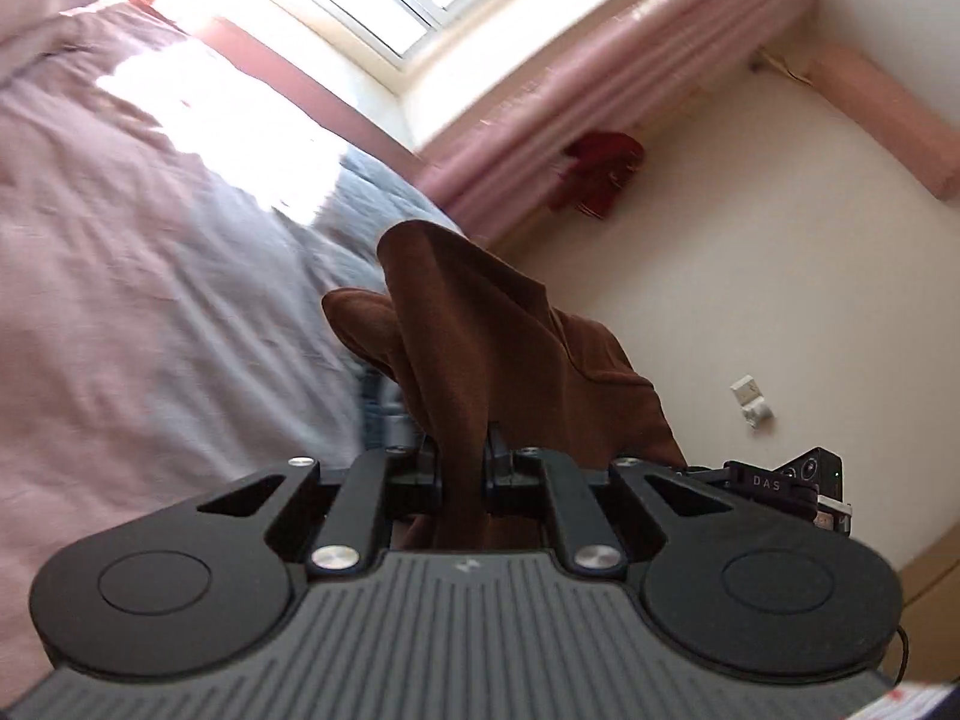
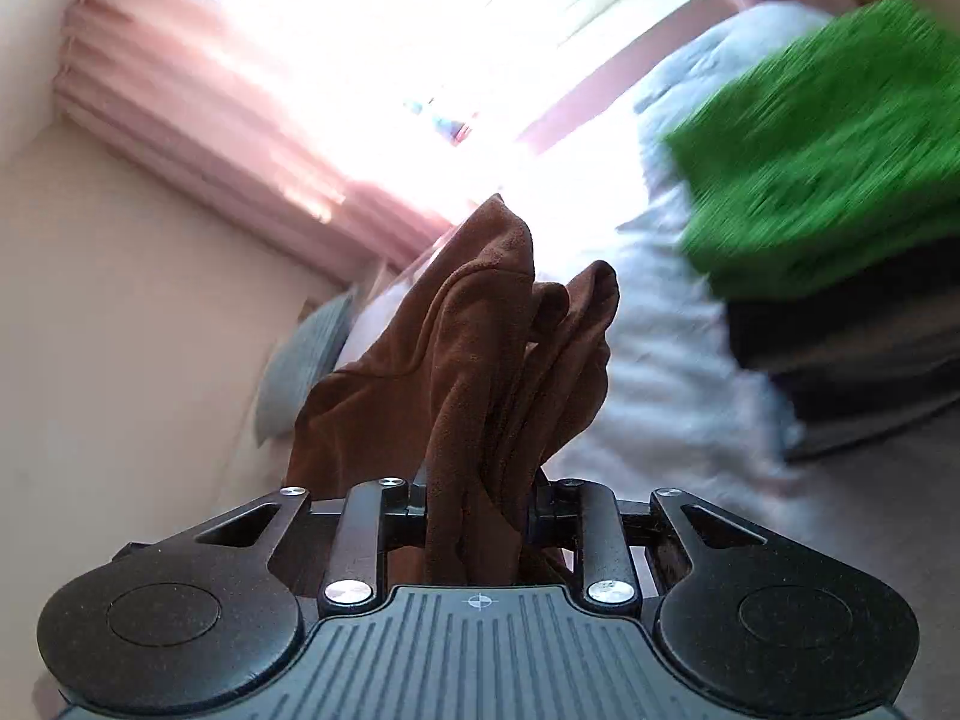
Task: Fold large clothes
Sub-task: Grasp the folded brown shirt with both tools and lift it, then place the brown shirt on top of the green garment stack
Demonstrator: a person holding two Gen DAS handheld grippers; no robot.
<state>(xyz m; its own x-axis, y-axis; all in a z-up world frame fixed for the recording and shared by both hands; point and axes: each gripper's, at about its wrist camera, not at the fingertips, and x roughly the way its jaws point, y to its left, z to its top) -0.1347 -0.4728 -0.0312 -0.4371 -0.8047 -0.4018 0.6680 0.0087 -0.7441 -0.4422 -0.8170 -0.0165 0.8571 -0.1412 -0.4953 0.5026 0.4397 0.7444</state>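
Note:
A brown garment (image 1: 480, 324) of soft cloth hangs bunched in front of both cameras. My left gripper (image 1: 463, 462) is shut on a narrow fold of it, and the cloth trails forward over the bed's edge. In the right wrist view the same brown garment (image 2: 474, 348) rises in thick folds, with my right gripper (image 2: 477, 507) shut on a wider bunch of it. Both pairs of fingertips are hidden by the cloth. Both views are tilted and blurred by motion.
A bed with pale pink-grey bedding (image 1: 138, 276) fills the left of the left wrist view. Pink curtains (image 1: 630, 90) hang under a bright window. A red cloth (image 1: 594, 180) lies by the wall. Green fabric (image 2: 840, 138) sits on dark folded items (image 2: 852, 348) at right.

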